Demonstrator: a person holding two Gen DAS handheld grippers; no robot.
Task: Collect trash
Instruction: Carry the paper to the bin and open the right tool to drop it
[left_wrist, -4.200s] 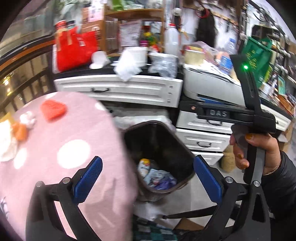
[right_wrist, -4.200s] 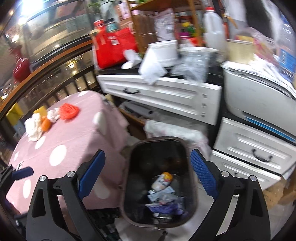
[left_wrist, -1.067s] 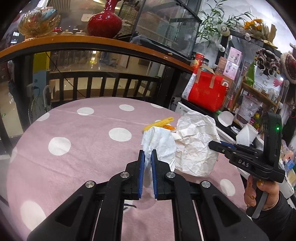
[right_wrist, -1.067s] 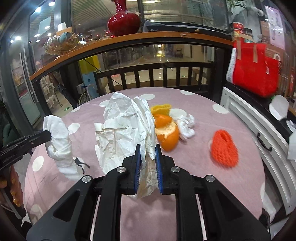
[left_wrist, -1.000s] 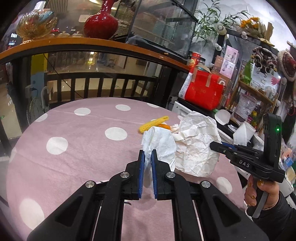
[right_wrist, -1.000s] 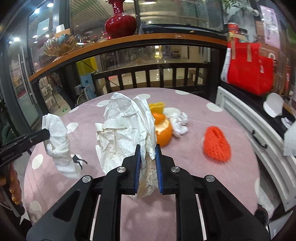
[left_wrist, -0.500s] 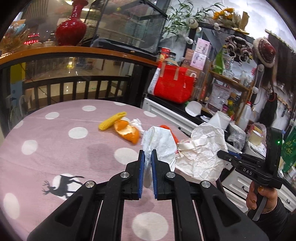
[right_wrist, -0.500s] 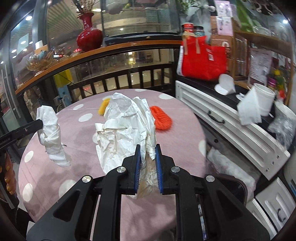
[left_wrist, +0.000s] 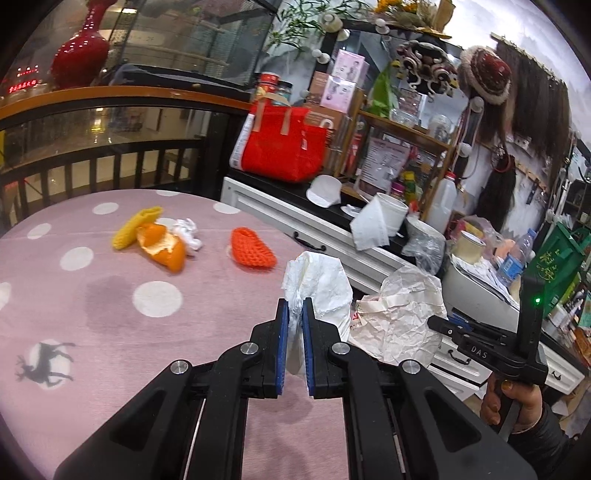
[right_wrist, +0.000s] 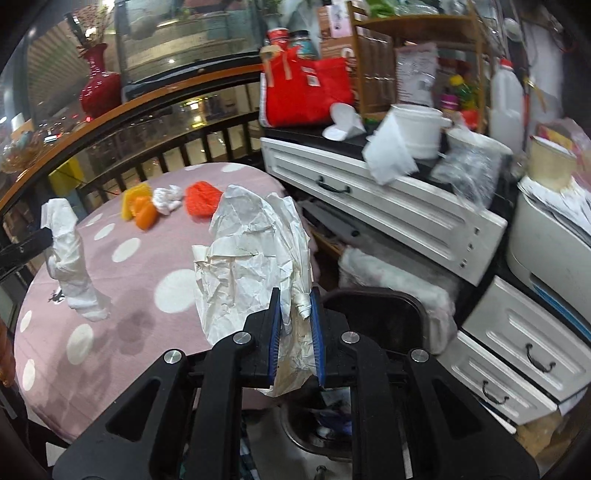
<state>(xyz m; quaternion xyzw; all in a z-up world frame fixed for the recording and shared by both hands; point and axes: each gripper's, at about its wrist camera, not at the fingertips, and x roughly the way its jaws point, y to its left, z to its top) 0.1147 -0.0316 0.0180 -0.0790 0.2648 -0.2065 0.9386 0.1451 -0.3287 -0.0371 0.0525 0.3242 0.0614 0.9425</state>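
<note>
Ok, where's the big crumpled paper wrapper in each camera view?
Left wrist view: the crumpled paper wrapper is lower right of centre, held by the right gripper coming in from the right.
Right wrist view: the wrapper fills the centre, clamped at its lower edge.
Shared landmark: the red bag on the counter.

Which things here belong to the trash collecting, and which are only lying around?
For the job:
- white tissue in the left gripper
- crumpled paper in the right gripper
- dark bin
- orange peel, small tissue wad on the table

Just lying about:
- red bag
- red vase
- plastic jug
</note>
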